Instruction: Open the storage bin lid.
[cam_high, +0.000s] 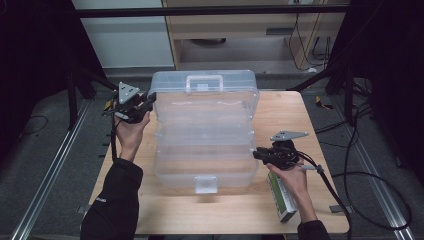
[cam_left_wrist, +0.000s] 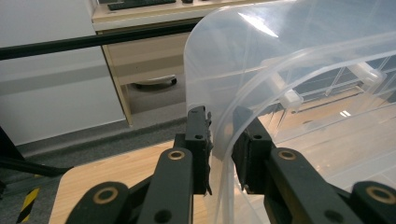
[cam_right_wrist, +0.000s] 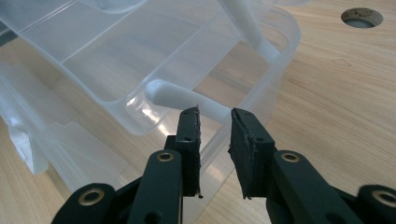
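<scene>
Clear plastic toolbox (cam_high: 205, 132) wall sits between left gripper (cam_left_wrist: 222, 149) pads, seemingly pinched.

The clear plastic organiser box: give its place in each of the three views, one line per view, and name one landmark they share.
High view: clear plastic organiser box at table centre, between both grippers.
Left gripper view: its curved lid edge runs between the jaws, filling the right side.
Right gripper view: its stacked trays fill the upper left, just ahead of the jaws.
Shared landmark: the wooden tabletop.
</scene>
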